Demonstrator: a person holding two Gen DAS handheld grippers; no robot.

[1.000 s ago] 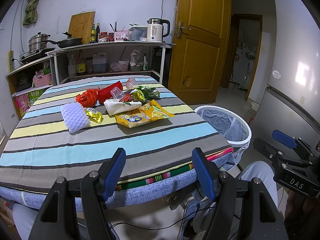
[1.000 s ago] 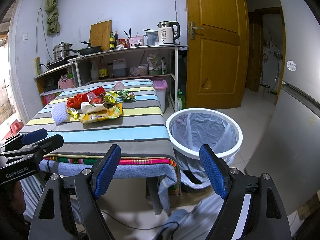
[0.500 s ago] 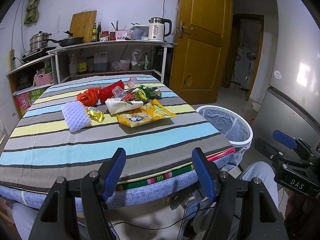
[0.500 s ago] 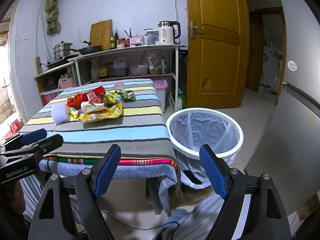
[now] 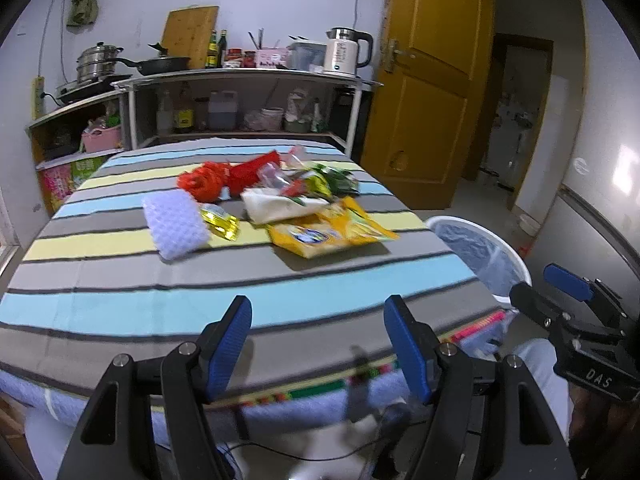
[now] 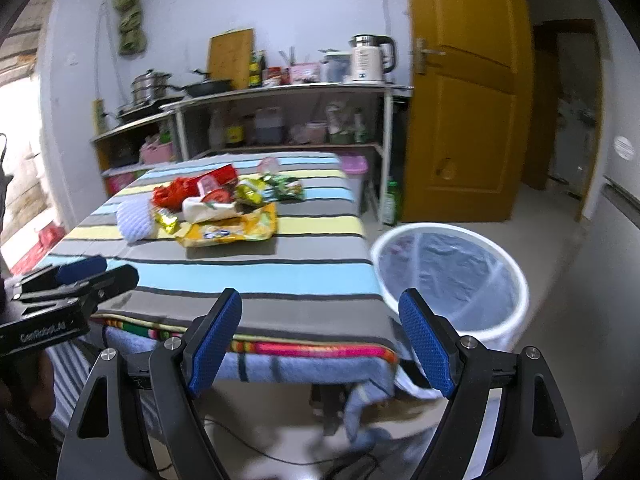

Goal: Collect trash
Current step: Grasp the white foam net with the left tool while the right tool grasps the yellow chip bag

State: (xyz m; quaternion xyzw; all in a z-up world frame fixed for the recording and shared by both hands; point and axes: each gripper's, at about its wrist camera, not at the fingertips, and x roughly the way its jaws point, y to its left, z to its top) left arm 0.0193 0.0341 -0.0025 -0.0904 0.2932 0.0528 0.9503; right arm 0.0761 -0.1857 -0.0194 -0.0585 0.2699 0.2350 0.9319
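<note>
Both grippers are open and empty, held at the near edge of the bench [image 5: 120,280], well short of the trash. The left gripper [image 5: 318,344] looks across the striped cloth; the right gripper [image 6: 320,344] sits lower and to the right, facing the bench edge with the bin [image 6: 516,280] just beyond its right finger.

The trash lies in one cluster toward the far middle of the bench: a yellow packet [image 5: 328,234] nearest, a white wrapper [image 5: 280,206] touching its far edge, a gold wrapper [image 5: 220,220] and a white sponge [image 5: 174,224] to the left, a red bag [image 5: 206,180] and green wrappers [image 5: 336,178] behind. The bin stands on the floor just beside the bench's right edge, lined and, as far as I can see, empty.

The step in hand looks like the first reach. It would go best to take the yellow packet first, since it is nearest and lies flat and partly clear of the rest. A flat packet gives little to pinch, so come in low along the cloth at a free corner or a raised edge, and close only once a finger is under it. The right gripper is the closer one to the bin, so it suits the carry. Lift slowly: the white wrapper overlaps the packet and may be dragged along or slide off the bench.
</note>
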